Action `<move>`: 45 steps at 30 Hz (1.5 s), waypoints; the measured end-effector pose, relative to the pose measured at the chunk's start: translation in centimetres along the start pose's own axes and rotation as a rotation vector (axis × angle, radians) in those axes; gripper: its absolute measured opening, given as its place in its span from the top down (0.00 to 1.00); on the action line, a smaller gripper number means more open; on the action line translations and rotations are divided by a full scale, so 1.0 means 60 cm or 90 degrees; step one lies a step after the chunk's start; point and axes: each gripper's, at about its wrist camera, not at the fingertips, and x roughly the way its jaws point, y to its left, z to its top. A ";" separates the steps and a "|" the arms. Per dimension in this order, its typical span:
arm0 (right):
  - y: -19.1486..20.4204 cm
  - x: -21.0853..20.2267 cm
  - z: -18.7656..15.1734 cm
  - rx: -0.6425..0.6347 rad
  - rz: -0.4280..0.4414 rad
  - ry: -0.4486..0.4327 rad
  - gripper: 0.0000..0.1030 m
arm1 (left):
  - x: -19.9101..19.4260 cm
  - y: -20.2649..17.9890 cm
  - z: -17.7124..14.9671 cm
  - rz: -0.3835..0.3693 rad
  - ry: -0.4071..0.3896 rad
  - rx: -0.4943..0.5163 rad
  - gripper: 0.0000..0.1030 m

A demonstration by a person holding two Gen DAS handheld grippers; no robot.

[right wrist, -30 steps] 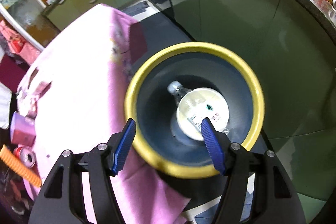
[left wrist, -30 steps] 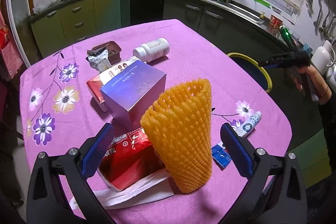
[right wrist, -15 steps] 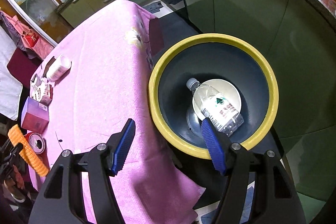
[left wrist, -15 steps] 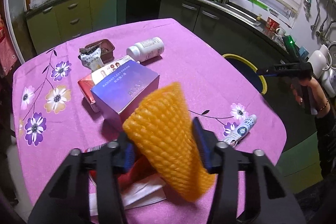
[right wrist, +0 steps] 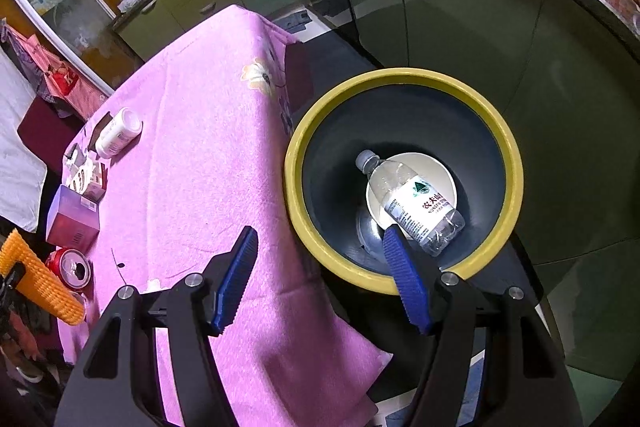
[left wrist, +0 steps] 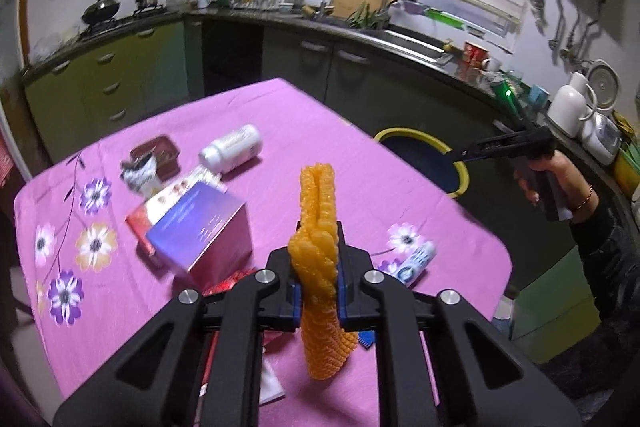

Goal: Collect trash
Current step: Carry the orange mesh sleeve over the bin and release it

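My left gripper (left wrist: pixel 317 263) is shut on an orange foam fruit net (left wrist: pixel 320 211), squeezed flat and held above the pink-clothed table (left wrist: pixel 328 147). The net also shows in the right wrist view (right wrist: pixel 36 279). My right gripper (right wrist: pixel 320 247) is open and empty, held over the edge of the yellow-rimmed dark bin (right wrist: pixel 400 83) beside the table. A clear plastic bottle (right wrist: pixel 416 203) and a white bowl (right wrist: pixel 440 171) lie in the bin. The right gripper also shows in the left wrist view (left wrist: pixel 460 153) above the bin (left wrist: pixel 424 141).
On the table lie a purple box (left wrist: pixel 204 231), a white pill bottle (left wrist: pixel 232 147), a brown tray with a wrapper (left wrist: pixel 154 157), a small tube (left wrist: pixel 416 261), a red can (right wrist: pixel 72 267) and red packaging. Kitchen cabinets and a sink counter stand behind.
My left gripper closed on the orange net, squeezed it flat and lifted it. My right gripper drew back from above the bin toward the table edge; the bottle now lies in the bin.
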 end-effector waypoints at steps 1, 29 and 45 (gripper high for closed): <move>-0.002 -0.006 -0.002 0.001 0.000 -0.005 0.37 | 0.002 -0.005 0.009 -0.004 0.000 0.008 0.89; -0.262 -0.152 -0.164 0.169 -0.057 -0.107 0.35 | 0.527 -0.388 0.274 -0.138 0.163 0.236 0.84; -0.197 -0.131 -0.158 0.105 -0.033 -0.084 0.31 | 0.359 -0.321 0.292 -0.119 0.095 0.184 0.28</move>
